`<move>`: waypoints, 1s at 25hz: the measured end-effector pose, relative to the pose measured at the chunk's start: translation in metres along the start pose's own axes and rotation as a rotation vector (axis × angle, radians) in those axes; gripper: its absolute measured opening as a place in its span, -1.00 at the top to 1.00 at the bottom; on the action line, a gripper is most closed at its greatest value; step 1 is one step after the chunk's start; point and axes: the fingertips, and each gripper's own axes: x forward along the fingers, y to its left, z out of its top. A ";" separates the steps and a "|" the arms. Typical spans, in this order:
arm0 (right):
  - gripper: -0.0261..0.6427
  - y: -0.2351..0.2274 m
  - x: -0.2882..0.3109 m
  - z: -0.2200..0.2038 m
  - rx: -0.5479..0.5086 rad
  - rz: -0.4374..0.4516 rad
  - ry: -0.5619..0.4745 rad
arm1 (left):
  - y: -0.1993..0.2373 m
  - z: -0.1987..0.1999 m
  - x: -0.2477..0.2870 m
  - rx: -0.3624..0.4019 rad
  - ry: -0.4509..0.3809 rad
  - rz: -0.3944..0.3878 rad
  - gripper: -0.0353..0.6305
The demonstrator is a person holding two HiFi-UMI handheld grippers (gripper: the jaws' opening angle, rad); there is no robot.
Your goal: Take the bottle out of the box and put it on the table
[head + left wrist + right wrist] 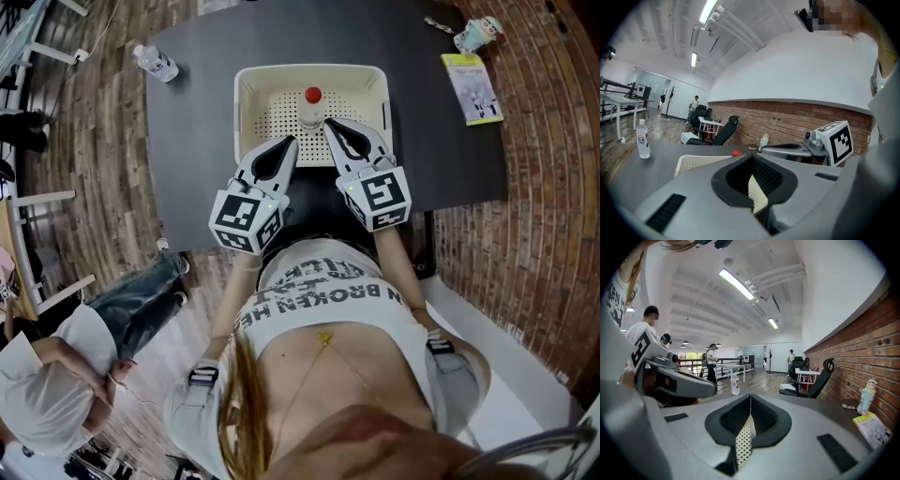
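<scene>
Head view | left gripper (292, 142) closed, empty; right gripper (328, 124) closed, empty

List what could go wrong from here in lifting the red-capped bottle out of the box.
1. The left gripper and right gripper both have their jaws together. Pushed on like this, they would likely tip the upright bottle rather than grip it.
2. Both crowd over the near rim of the box. A jaw could catch it and drag the box across the table.
3. They sit close on either side of the bottle and may bump each other.
</scene>
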 end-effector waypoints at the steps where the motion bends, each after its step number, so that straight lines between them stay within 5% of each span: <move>1: 0.89 -0.002 0.003 -0.003 0.002 -0.002 0.009 | 0.001 -0.002 0.000 -0.002 0.005 0.001 0.89; 8: 0.88 -0.014 0.030 -0.023 0.011 0.019 0.055 | 0.004 -0.012 0.003 -0.021 0.036 0.003 0.89; 12: 0.53 -0.024 0.048 -0.033 0.015 0.006 0.093 | 0.008 -0.017 0.006 -0.030 0.052 0.006 0.89; 17: 0.41 -0.024 0.071 -0.046 0.019 0.047 0.139 | 0.009 -0.021 0.007 -0.042 0.067 -0.002 0.89; 25: 0.40 -0.030 0.092 -0.048 0.039 0.018 0.125 | 0.010 -0.023 0.008 -0.058 0.072 -0.004 0.89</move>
